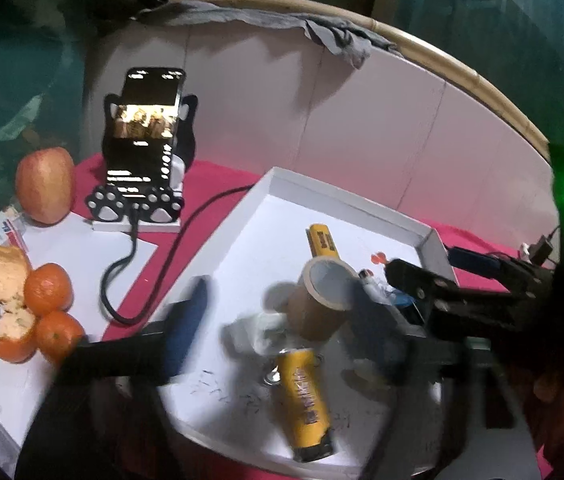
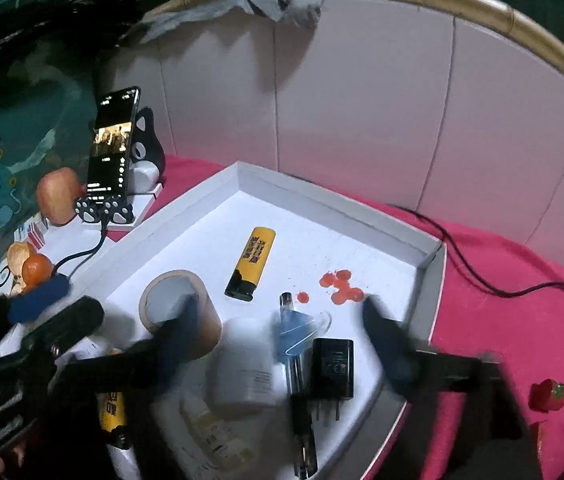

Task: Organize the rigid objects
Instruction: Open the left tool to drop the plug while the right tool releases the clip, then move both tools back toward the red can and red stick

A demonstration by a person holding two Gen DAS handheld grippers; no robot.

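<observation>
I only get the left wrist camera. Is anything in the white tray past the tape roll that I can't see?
Observer: Yes, a black charger plug lies flat in the tray.
Operator: Anything outside the tray over there?
Observer: A small red thing sits on the pink cloth, right of the tray.
Operator: Is my right gripper holding something?
Observer: No, the right gripper is open; a white bottle lies between its fingers, not pinched.

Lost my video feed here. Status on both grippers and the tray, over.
Left gripper open, empty. Right gripper open, empty. White tray holds tape roll, two yellow lighters, black charger, white bottle. Nothing blocking.
</observation>
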